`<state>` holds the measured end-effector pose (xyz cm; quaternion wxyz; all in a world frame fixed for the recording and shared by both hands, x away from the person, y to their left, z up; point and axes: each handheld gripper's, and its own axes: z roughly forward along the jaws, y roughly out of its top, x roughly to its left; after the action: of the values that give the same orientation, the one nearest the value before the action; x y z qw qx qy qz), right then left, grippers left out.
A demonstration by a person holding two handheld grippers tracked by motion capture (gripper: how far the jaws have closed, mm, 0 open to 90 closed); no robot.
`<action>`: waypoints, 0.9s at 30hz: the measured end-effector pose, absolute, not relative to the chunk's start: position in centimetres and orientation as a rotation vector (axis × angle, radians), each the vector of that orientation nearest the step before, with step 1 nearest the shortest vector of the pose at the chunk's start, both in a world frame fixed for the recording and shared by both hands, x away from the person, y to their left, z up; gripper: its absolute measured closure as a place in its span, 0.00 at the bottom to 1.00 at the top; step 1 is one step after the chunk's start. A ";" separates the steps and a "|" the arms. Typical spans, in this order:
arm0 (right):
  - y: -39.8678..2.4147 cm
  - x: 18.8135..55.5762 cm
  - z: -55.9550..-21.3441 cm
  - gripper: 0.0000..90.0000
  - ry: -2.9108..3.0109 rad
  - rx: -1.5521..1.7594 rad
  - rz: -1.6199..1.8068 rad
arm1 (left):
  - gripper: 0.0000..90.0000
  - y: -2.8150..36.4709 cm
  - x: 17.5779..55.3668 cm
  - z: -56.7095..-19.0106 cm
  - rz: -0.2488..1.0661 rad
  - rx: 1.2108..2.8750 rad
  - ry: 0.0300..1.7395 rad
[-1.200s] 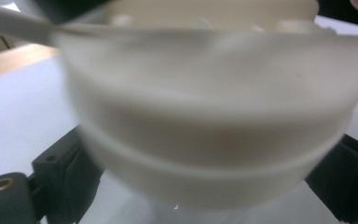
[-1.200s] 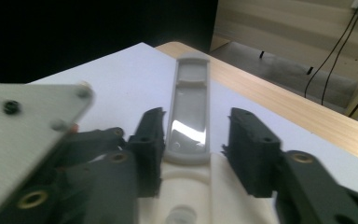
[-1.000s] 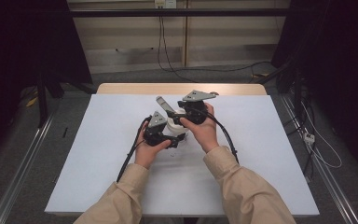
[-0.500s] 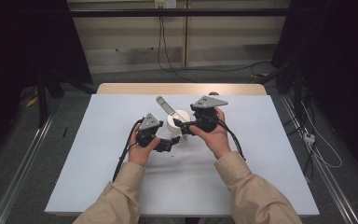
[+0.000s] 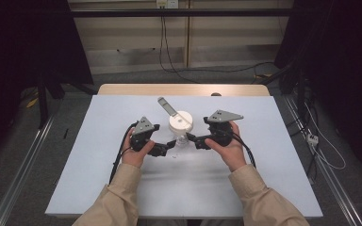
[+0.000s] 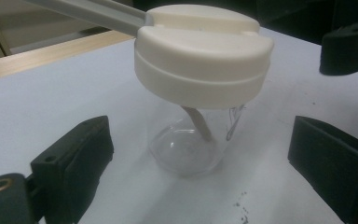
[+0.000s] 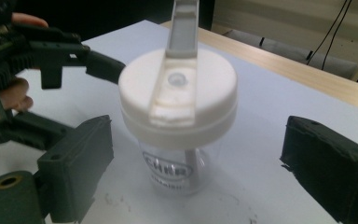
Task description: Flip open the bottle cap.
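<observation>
Where lettering shows, cup (image 7: pixel 179 170) reads "CHEER"-like, blurred

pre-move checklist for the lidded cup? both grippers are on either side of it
1. Clear cup upright on the white table: ok.
2. White lid seated on the cup: ok; its grey flip tab stands open.
3. Left gripper open, jaws just narrowed slightly, pads either side of the cup, not touching: ok.
4. Right gripper open, jaws just widened, cup between the pads, no contact: ok.
5. Straw inside the cup, leaning: ok.
6. Liquid in the cup: cannot tell.
</observation>
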<state>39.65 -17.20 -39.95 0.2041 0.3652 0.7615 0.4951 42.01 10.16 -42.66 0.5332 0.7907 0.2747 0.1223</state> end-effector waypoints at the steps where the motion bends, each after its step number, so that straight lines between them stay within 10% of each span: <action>1: -17.4 39.5 -40.1 0.09 2.130 1.022 1.376 | 0.07 10.3 41.9 -42.6 0.289 1.885 0.648; 27: -21.6 35.8 -43.0 0.08 2.143 1.086 1.344 | 0.08 14.1 39.8 -43.2 0.281 1.905 0.686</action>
<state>35.83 -21.56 -42.96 0.1931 0.3872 0.7637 0.4792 39.80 14.10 -43.20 0.5217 0.7951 0.2863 0.1174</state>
